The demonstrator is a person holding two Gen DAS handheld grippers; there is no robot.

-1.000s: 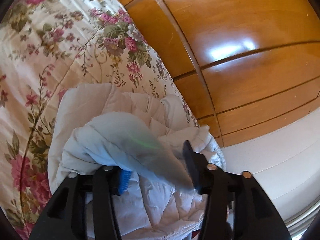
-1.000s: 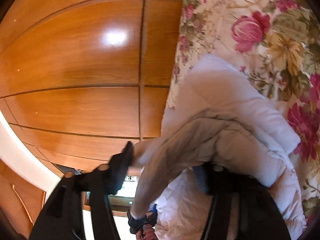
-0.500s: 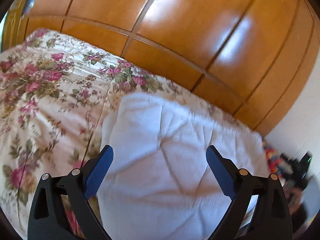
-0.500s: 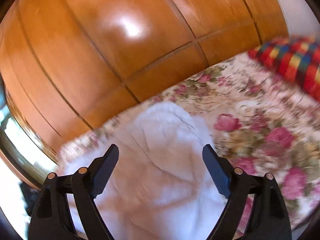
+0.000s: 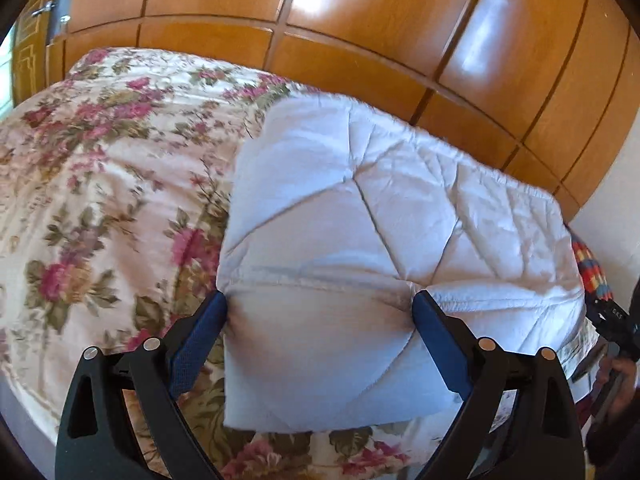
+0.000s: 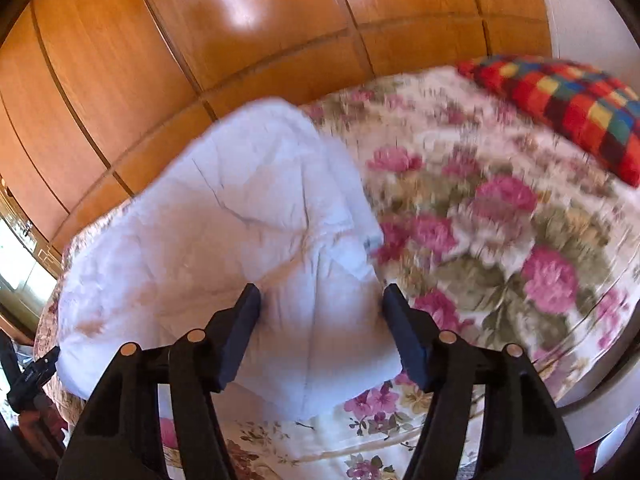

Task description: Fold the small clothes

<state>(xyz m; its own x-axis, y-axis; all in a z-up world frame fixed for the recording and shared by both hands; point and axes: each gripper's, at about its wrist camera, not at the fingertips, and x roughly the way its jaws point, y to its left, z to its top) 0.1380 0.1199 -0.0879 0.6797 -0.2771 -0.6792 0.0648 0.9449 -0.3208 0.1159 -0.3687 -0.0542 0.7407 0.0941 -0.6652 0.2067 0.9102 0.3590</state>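
Note:
A white quilted garment lies folded in a thick pad on the floral bedspread, near the bed's edge by the wardrobe. My left gripper hovers over its near edge, open wide, blue pads clear of the cloth. In the right wrist view the same garment lies blurred on the bedspread. My right gripper hangs over its near right corner. Its jaws are closing with that corner framed between them, but the pads do not press on the cloth.
Glossy wooden wardrobe doors rise right behind the bed. A bright checked cushion lies at the far right of the bed. A person's hand on a black tool shows at the right edge of the left wrist view.
Both grippers had bunched white cloth between their jaws a second ago. They have let go, rolled upright and drawn back; the garment now lies flat and folded.

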